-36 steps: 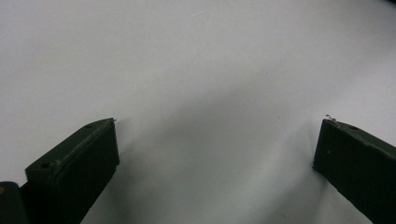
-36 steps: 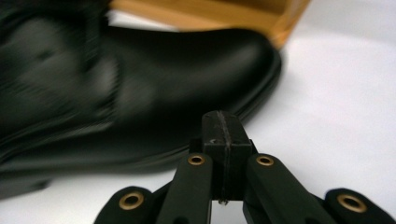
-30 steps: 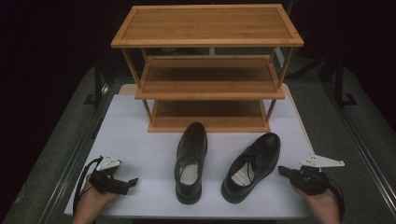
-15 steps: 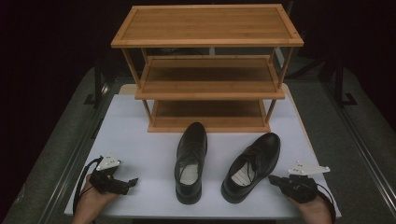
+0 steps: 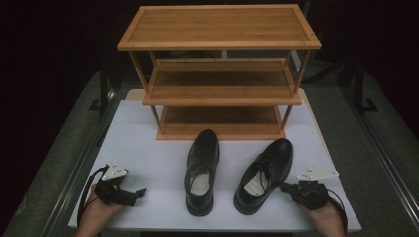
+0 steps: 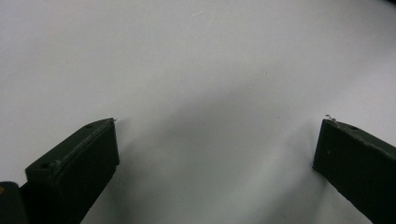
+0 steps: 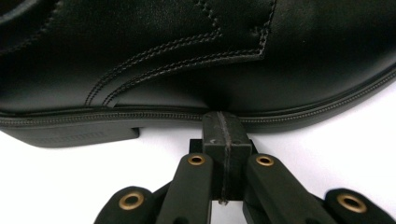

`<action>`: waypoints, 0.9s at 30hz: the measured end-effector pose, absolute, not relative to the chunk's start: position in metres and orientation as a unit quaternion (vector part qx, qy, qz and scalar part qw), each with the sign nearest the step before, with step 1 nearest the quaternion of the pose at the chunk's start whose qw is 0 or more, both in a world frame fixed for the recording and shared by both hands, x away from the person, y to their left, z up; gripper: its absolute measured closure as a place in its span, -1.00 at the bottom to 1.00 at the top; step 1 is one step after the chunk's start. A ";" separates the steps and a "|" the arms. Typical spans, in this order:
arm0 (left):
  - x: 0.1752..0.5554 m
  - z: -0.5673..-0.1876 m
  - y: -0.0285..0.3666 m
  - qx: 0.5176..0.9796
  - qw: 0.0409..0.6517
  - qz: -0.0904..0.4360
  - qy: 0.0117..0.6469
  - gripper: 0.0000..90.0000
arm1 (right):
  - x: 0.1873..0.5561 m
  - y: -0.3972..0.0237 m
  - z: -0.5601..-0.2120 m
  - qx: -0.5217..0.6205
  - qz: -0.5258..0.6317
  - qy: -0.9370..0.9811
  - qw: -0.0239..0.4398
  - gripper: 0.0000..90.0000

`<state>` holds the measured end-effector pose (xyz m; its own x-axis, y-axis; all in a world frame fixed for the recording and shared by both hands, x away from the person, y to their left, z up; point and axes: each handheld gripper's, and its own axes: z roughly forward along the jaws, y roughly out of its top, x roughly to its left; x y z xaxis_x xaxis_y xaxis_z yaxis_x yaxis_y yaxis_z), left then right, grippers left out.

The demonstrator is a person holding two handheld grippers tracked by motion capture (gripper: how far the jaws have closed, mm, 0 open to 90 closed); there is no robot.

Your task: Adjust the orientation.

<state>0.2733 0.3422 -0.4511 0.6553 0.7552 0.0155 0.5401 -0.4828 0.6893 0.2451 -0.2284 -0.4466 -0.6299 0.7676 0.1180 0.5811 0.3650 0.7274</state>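
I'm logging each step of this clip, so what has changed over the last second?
The right gripper slid left across the table and now sits with its jaws shut against the sole edge of the right shoe, gripping nothing. The left gripper stayed where it was, jaws open over bare table. Both shoes, including the left shoe, and the wooden rack kept their places.
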 end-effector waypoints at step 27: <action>0.273 -0.451 0.342 0.846 0.335 0.160 0.383 -1.00 | 0.290 -0.197 -0.445 0.385 0.380 0.834 0.106 1.00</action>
